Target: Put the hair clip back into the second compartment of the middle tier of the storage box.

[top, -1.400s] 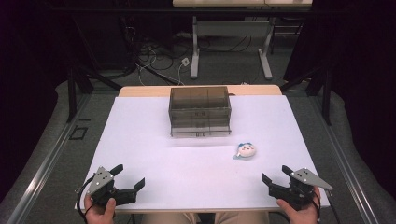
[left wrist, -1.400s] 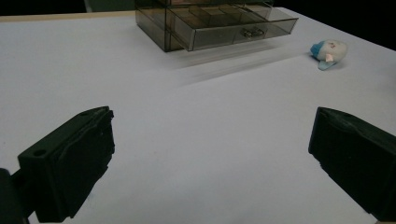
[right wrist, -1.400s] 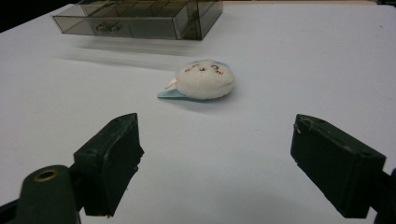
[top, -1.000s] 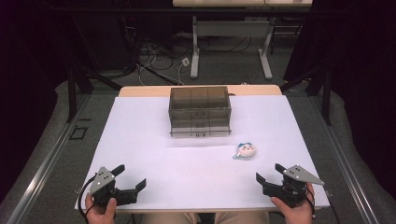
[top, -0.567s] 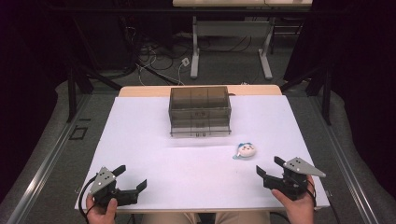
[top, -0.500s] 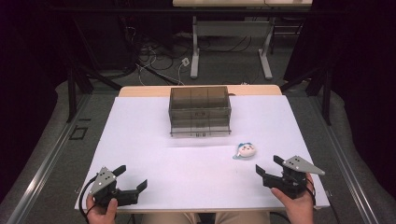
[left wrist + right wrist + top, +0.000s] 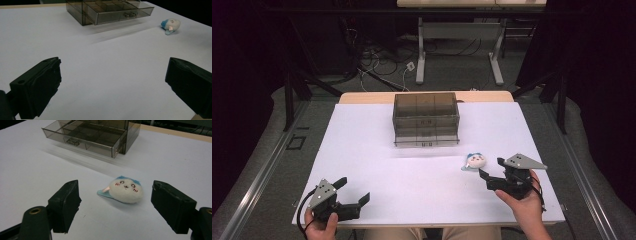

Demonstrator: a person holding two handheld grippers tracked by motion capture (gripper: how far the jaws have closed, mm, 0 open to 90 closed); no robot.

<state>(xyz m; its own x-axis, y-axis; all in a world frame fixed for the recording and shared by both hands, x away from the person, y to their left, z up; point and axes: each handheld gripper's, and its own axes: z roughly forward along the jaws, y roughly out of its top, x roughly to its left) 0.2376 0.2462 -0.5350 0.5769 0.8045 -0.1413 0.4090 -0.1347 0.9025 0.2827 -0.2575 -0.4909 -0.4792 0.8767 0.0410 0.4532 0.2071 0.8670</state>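
The right gripper (image 7: pixel 491 169) hangs just above the white tabletop (image 7: pixel 377 150) near its right front edge, held in the person's right hand (image 7: pixel 523 200), with its jaws spread wide and nothing between them. Straight ahead of it, close beyond the jaw tips and apart from both, lies a small plush toy (image 7: pixel 126 189): a round white face with blue ears on top and a pale blue tab sticking out at its side. In the right gripper view the toy sits between the lines of the two jaws but farther out, touching neither.

Beyond the toy, farther from the right gripper, stands a smoky see-through drawer box (image 7: pixel 426 118) at the back middle of the tabletop. Its lower drawer (image 7: pixel 86 138) is pulled part way out toward the person, showing several divided compartments; I cannot tell whether anything lies in them.

The left gripper (image 7: pixel 353 191) is low over the left front corner, in the person's left hand (image 7: pixel 319 229), its jaws also released and wide apart over bare white surface. From it, the drawer box lies well ahead and the toy well off to the far right.
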